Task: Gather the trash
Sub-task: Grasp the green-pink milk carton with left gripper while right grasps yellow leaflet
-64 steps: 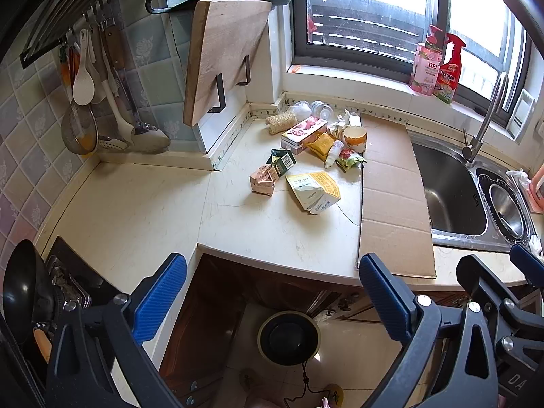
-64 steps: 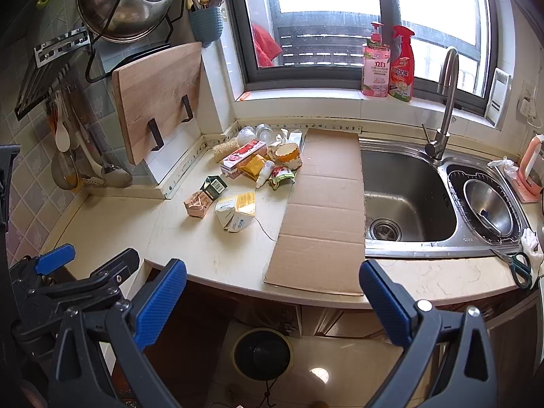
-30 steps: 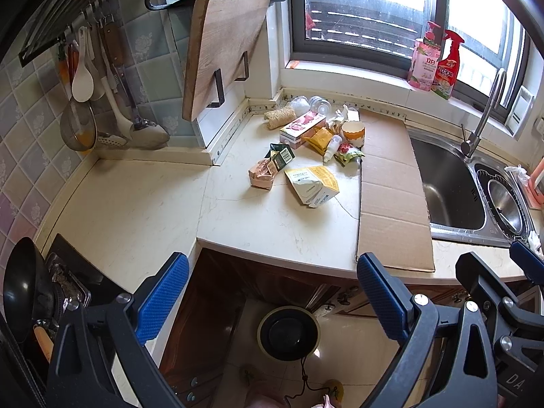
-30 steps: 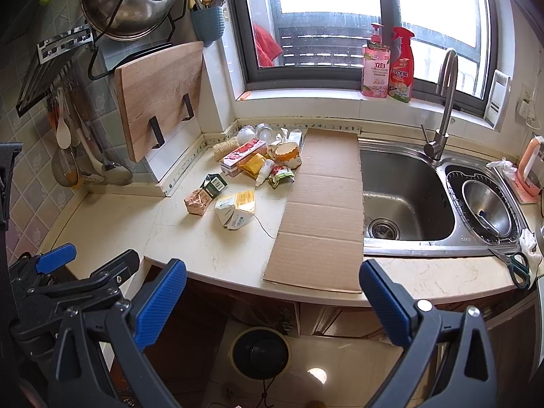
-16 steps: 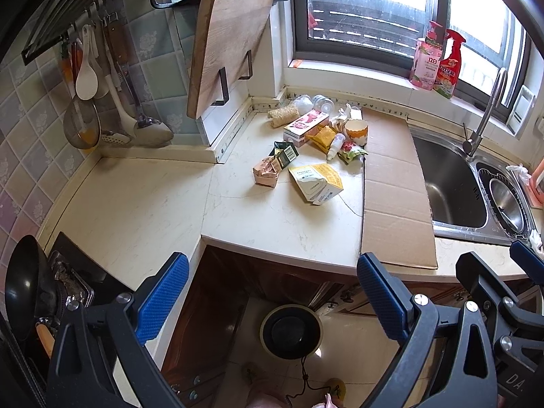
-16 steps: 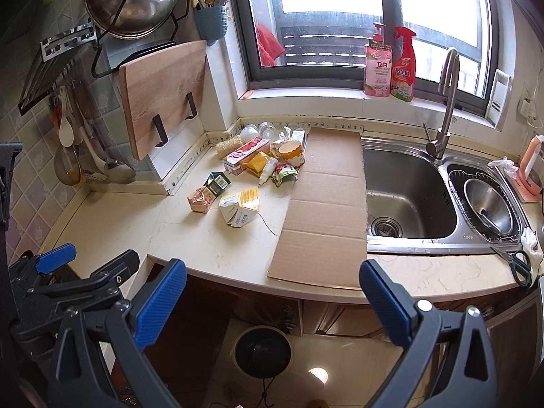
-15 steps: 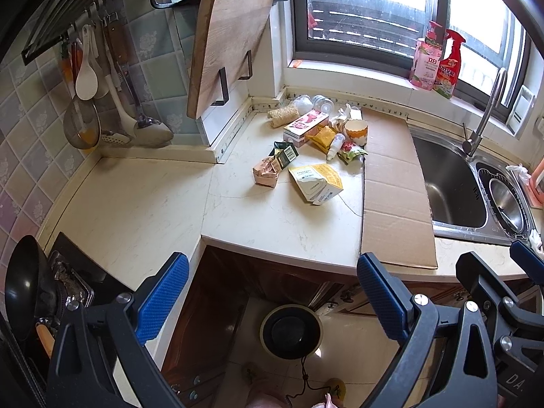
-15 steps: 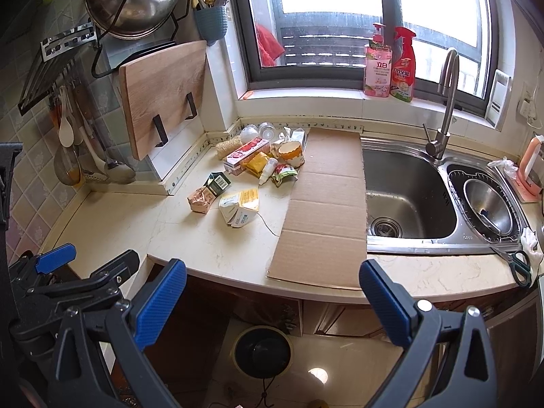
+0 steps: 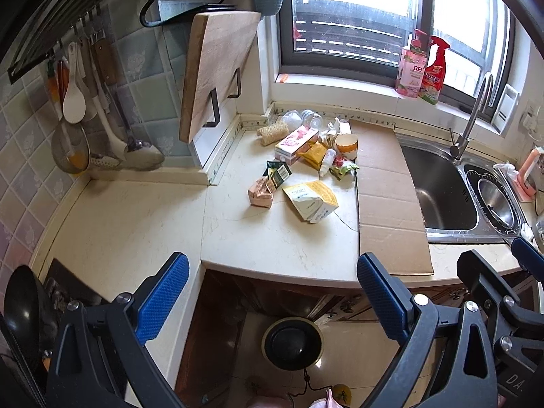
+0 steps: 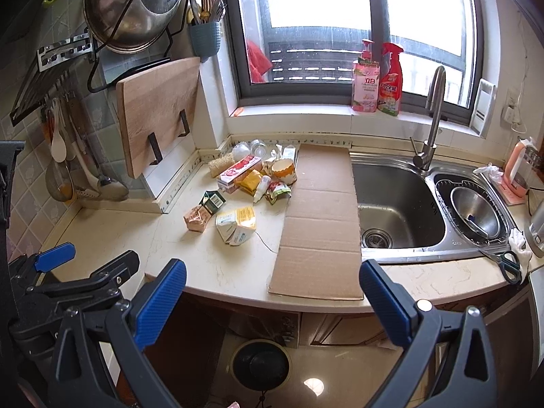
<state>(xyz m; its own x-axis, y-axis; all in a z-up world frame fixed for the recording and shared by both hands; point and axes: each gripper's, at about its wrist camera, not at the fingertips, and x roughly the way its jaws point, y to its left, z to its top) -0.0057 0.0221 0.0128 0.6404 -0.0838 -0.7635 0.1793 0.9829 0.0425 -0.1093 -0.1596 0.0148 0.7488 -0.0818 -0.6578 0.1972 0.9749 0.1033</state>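
Left wrist view, frame centre: trash pile [image 9: 306, 166] on countertop [image 9: 272, 238], just left of cardboard sheet [image 9: 387, 200]. Your left gripper [image 9: 272, 292] and right gripper [image 10: 272, 292]: both spread wide, empty. Yellow-white carton [image 9: 311, 200], nearest: likely light, crushable; pinch its folded edge. Bin [image 9: 292, 343] waits at frame bottom.

A pale countertop [image 10: 112, 238] carries flat cardboard [image 10: 319, 224] beside scattered packaging trash [image 10: 238, 197].
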